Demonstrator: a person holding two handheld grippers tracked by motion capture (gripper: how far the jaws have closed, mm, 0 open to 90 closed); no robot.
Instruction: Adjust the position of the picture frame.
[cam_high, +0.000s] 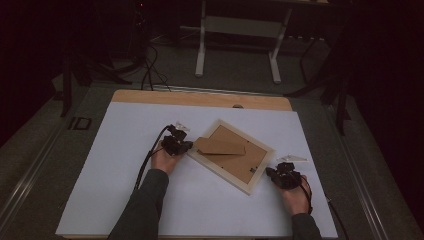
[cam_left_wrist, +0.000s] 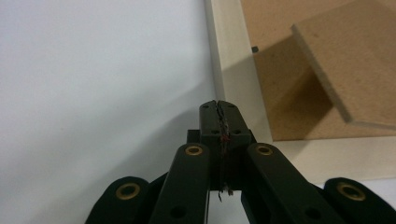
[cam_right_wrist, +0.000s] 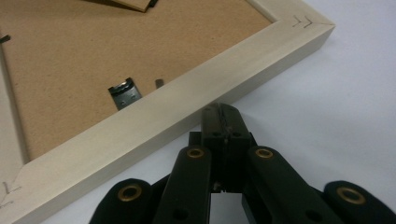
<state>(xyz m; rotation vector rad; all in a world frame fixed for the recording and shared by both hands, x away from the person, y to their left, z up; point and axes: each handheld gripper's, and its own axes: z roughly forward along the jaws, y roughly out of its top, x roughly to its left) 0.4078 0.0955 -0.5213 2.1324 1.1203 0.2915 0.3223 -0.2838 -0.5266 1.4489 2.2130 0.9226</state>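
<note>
From the high view, I hold my left gripper (cam_high: 176, 142) at the left edge of a pale wooden picture frame (cam_high: 231, 176) that lies face down and turned at an angle on the white table sheet (cam_high: 120, 175). My right gripper (cam_high: 285, 175) sits at the frame's near right corner. The brown backing board (cam_high: 240, 160) fills the frame, and a stand flap (cam_high: 219, 146) of the same board rests on it, pointing right. Beyond the table's far wooden edge (cam_high: 200, 98), a white table base (cam_high: 237, 30) stands on the dark floor, with black cables (cam_high: 150, 70) to its left.

In the left gripper view, my 2 jaws are pressed together with nothing between them, just beside the frame's pale rail (cam_left_wrist: 233, 70). The stand flap (cam_left_wrist: 350, 60) tilts up off the backing board (cam_left_wrist: 289, 93) and casts a shadow on it.

In the right gripper view, my jaws are likewise closed and empty, their tips touching or almost touching the frame's near rail (cam_right_wrist: 187, 107). Past the rail, a small metal hanger clip (cam_right_wrist: 124, 92) and a thin retaining tab (cam_right_wrist: 159, 83) sit on the backing board (cam_right_wrist: 93, 42). The mitred corner (cam_right_wrist: 303, 23) lies to the far right.
</note>
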